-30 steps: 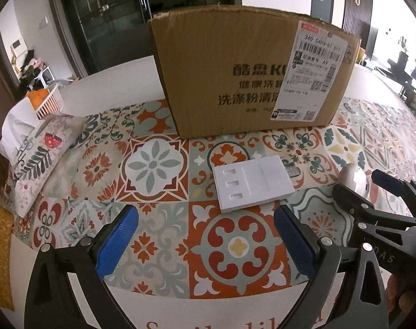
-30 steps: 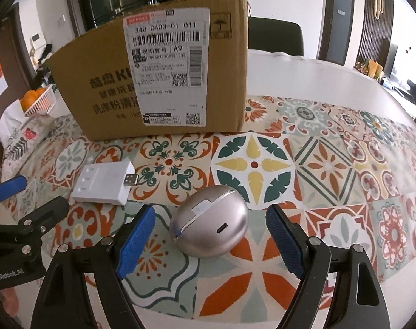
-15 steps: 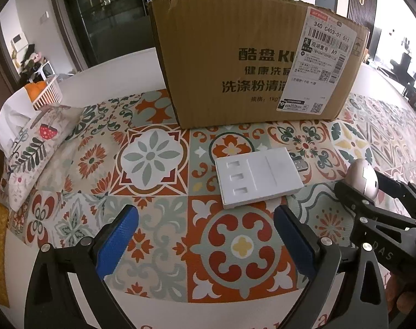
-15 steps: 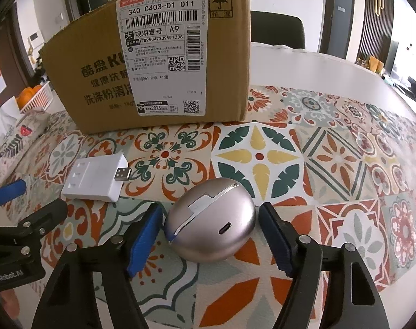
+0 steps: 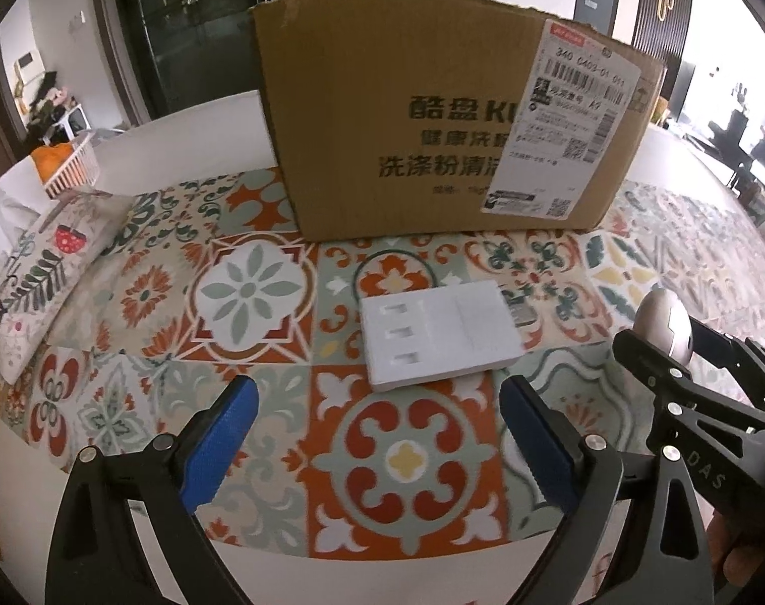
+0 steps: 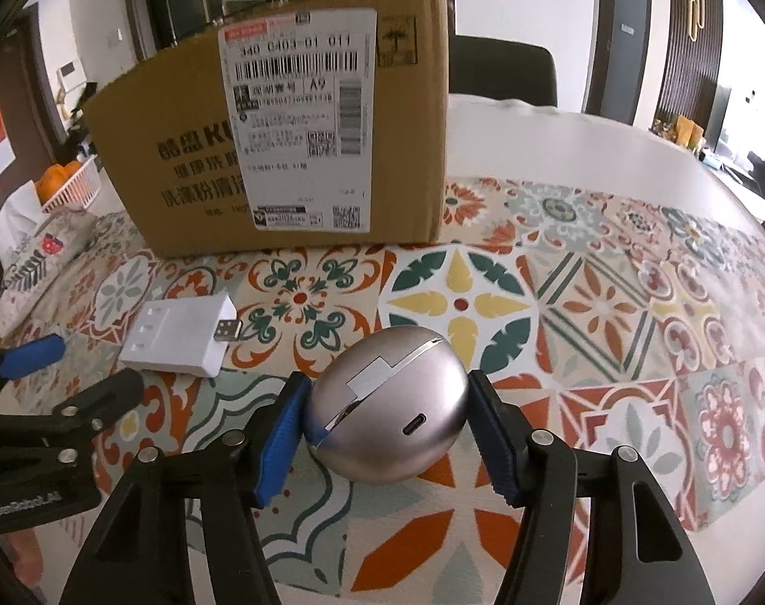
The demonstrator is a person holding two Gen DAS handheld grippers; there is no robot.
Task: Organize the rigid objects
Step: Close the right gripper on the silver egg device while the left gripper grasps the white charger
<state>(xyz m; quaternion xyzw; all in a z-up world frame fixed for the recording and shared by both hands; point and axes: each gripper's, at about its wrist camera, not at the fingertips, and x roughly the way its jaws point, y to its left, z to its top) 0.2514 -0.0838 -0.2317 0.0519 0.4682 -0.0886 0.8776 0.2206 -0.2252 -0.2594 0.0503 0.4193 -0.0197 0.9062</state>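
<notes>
Patterned tile cloth [image 6: 609, 302] on white table; right tongs [image 6: 387, 423] clamp silver egg-shaped case [image 6: 382, 403]; left tongs [image 5: 377, 443] agape.

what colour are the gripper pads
Blue pads, clearest in the right wrist view.

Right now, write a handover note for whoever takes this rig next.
Right hand-held gripper: shut on the silver egg-shaped case, both pads against its sides; the case looks to be on the tablecloth.
Left hand-held gripper: open, holding nothing, aimed at the white USB hub just ahead of its fingers.
The hub lies flat in front of the cardboard box, left of the case.
Done: case gripped. Left: probably lift the case into the box, then grip and stow the hub.
</notes>
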